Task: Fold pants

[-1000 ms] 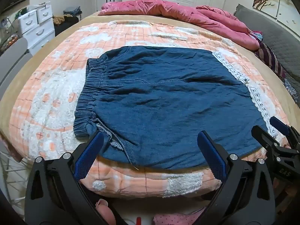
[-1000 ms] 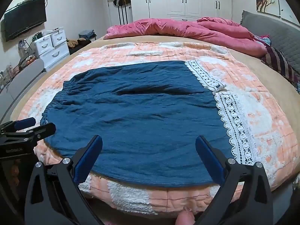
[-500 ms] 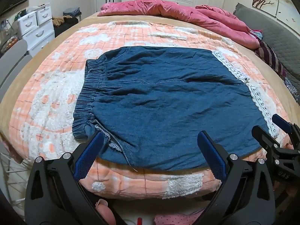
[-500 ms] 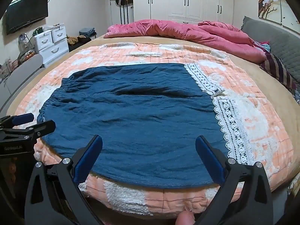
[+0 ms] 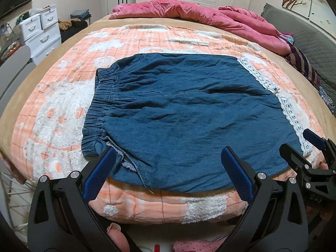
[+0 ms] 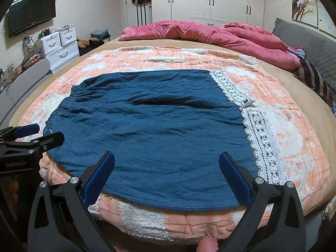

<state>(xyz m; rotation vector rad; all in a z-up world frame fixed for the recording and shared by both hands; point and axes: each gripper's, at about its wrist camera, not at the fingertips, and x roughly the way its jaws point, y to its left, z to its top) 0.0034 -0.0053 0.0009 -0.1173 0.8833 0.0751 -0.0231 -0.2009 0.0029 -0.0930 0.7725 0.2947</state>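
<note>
Dark blue denim pants [image 5: 184, 113] lie flat on the bed, elastic waistband at the left, white lace hem [image 5: 289, 113] at the right. In the right wrist view the pants [image 6: 159, 126] fill the middle, and their lace hem [image 6: 260, 134] runs down the right side. My left gripper [image 5: 168, 159] is open and empty, just above the near edge by the waistband corner. My right gripper [image 6: 167, 163] is open and empty over the near edge toward the hem. Each gripper shows at the edge of the other's view: the right one [image 5: 304, 142] and the left one [image 6: 40, 133].
The pants rest on an orange and white fleecy blanket [image 5: 63, 113] over a tan bed. A pink duvet [image 5: 199, 14] is piled at the far end. A grey headboard [image 5: 304, 37] and striped cloth are at the right. White drawers [image 6: 61, 44] stand at the left.
Both grippers have risen and drawn back slightly; the pants look a little farther away. Both stay open. The pants have not moved.
</note>
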